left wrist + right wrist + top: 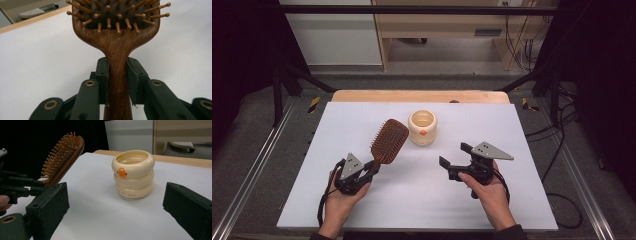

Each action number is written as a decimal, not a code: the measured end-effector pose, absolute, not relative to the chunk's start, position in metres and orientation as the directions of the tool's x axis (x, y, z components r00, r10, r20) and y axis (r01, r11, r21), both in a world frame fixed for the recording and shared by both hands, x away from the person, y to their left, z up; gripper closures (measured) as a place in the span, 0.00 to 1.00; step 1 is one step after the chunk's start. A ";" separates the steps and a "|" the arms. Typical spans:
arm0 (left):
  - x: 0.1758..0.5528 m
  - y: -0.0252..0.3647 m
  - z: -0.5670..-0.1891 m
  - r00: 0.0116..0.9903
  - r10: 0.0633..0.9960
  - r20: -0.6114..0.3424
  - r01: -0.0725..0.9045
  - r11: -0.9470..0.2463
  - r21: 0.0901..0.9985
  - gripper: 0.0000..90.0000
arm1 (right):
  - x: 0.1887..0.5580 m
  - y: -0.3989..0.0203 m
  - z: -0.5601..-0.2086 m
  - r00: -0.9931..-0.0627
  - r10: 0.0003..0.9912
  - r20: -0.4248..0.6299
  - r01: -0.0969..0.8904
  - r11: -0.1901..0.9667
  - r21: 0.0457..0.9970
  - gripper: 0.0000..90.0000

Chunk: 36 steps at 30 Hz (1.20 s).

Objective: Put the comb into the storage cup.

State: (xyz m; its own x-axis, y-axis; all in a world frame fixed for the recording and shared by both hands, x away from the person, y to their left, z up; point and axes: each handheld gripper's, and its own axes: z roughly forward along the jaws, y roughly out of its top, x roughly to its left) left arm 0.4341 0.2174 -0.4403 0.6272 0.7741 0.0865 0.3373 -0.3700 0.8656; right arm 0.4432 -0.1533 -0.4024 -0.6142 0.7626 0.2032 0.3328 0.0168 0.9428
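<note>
While the left claw [371, 170] clamps the hairbrush [389, 140], the right claw [454, 155] gapes wide near the empty cream cup [422, 127].

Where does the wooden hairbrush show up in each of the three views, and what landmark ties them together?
High view: hairbrush left of centre, handle clamped in the left gripper, head pointing toward the cream holder.
Left gripper view: it runs up the middle, handle between the jaws, bristles at the top.
Right gripper view: upper left, tilted, bristles facing left.
Shared landmark: the white table sheet and its wooden far edge.
</note>
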 end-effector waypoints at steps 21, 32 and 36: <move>0.426 0.217 -0.437 0.653 0.752 0.090 0.285 -0.354 0.891 0.81 | 0.450 -0.102 -0.403 -0.651 0.708 0.274 0.380 -0.008 0.925 0.07; 0.425 0.216 -0.435 0.666 0.740 0.097 0.259 -0.350 0.900 0.81 | 0.455 -0.089 -0.394 -0.668 0.687 0.285 0.375 -0.020 0.927 0.07; 0.424 0.212 -0.436 0.667 0.738 0.101 0.253 -0.352 0.901 0.81 | 0.455 -0.083 -0.393 -0.675 0.681 0.284 0.379 -0.010 0.925 0.07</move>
